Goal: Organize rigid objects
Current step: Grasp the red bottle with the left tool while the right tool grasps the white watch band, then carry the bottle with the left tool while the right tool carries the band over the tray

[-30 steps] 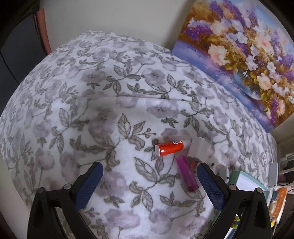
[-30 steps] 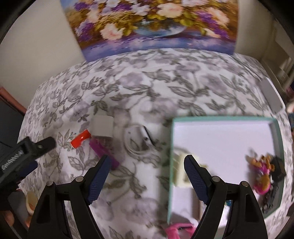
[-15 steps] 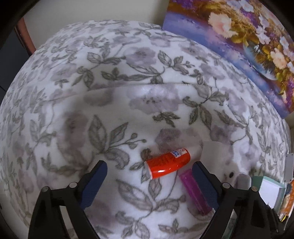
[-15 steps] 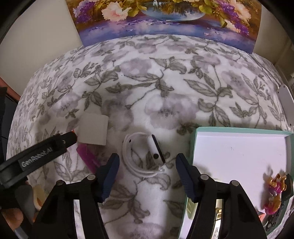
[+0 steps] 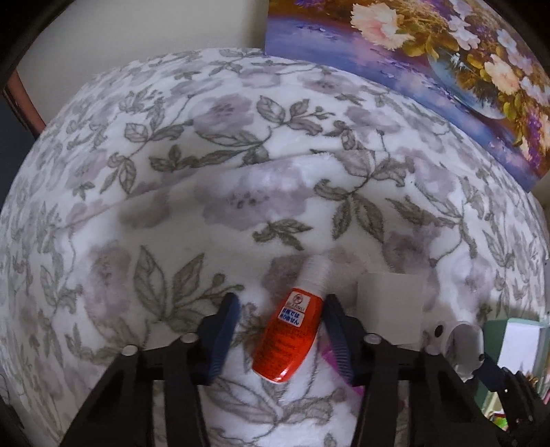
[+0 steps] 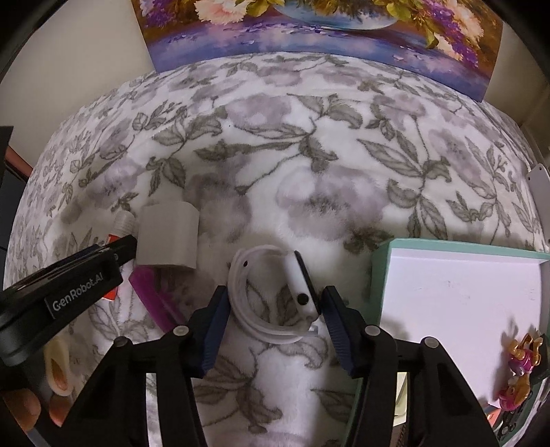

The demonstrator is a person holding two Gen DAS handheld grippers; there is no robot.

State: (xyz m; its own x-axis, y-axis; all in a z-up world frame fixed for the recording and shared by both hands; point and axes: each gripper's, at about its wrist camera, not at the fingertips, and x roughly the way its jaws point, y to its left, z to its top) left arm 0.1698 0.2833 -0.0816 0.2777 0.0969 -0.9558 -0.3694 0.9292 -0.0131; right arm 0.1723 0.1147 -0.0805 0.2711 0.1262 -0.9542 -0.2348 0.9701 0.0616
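Open blanket lies toward twelve o'clock of the right gripper; grey block crowds ten, teal tray three.

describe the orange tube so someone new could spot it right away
On the floral blanket, look left of the teal tray to a small cluster beside a white block. The tube lies between the open fingers of the left tool; it alone is bright orange, with a ribbed white cap.

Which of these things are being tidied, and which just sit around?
Being tidied: orange plastic tube, white rubbery wristband, purple flat comb, grey plastic block, teal-rimmed box.
Sitting around: flower painting, floral fleece blanket.
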